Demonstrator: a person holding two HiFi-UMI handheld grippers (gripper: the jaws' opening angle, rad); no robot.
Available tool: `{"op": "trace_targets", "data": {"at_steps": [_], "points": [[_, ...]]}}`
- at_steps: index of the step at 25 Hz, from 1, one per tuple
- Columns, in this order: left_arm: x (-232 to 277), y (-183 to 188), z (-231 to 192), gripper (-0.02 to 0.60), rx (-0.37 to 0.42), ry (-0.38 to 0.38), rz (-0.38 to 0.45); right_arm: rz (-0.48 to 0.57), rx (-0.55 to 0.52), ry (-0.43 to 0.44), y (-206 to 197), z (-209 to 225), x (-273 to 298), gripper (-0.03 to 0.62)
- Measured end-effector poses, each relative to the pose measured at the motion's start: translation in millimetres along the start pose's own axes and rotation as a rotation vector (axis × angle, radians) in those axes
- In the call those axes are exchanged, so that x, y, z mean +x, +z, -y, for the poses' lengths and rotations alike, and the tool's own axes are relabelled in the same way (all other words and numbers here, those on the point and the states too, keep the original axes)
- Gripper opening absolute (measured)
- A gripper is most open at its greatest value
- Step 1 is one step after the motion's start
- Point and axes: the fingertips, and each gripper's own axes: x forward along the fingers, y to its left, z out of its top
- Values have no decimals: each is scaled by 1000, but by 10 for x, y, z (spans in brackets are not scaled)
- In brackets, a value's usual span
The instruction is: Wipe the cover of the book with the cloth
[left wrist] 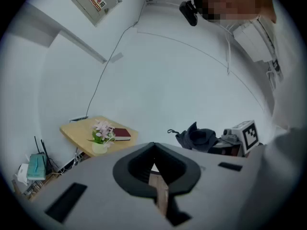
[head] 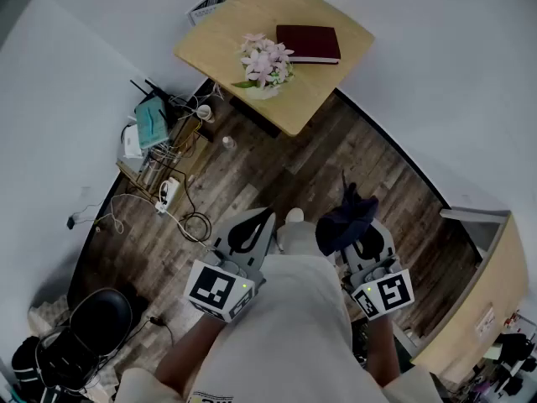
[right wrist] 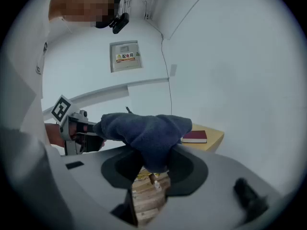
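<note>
The dark red book (head: 308, 44) lay flat and closed on the pale wooden bench (head: 323, 91), near one corner and just beside a pot of pink flowers (head: 264, 64). It was well apart from both grippers. The right gripper (right wrist: 154, 158) was pinching a dark blue cloth (right wrist: 144, 128), which bunched up over its jaw tips and spread out toward the left gripper (left wrist: 154, 148). The left gripper's jaws were pressed together at the tips, with nothing held between them. Both grippers hung side by side close in front of the person's body, above the dark plank floor (head: 336, 166).
</note>
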Motion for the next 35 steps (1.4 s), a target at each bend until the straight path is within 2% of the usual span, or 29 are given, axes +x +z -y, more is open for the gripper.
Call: {"op": "trace_targets", "data": {"at_steps": [4, 7, 11, 16, 19, 27, 35], "points": [[99, 12, 242, 9, 5, -31, -20, 0, -29, -18, 26, 96, -127, 143], [173, 77, 355, 9, 44, -44, -40, 31, -14, -24, 95, 170, -134, 143], [242, 141, 468, 9, 70, -33, -38, 53, -2, -18, 106, 267, -175, 143], [392, 17, 524, 9, 70, -20, -47, 81, 33, -56, 21, 480, -244, 143], [462, -30, 575, 9, 69, -9, -49, 66, 52, -41, -90, 549, -259, 143], [663, 85, 271, 9, 33, 27, -41, 40, 55, -4, -29, 643, 106, 143], [1170, 270, -387, 9, -13, -16, -64, -18, 100, -45, 57, 906, 827, 143]]}}
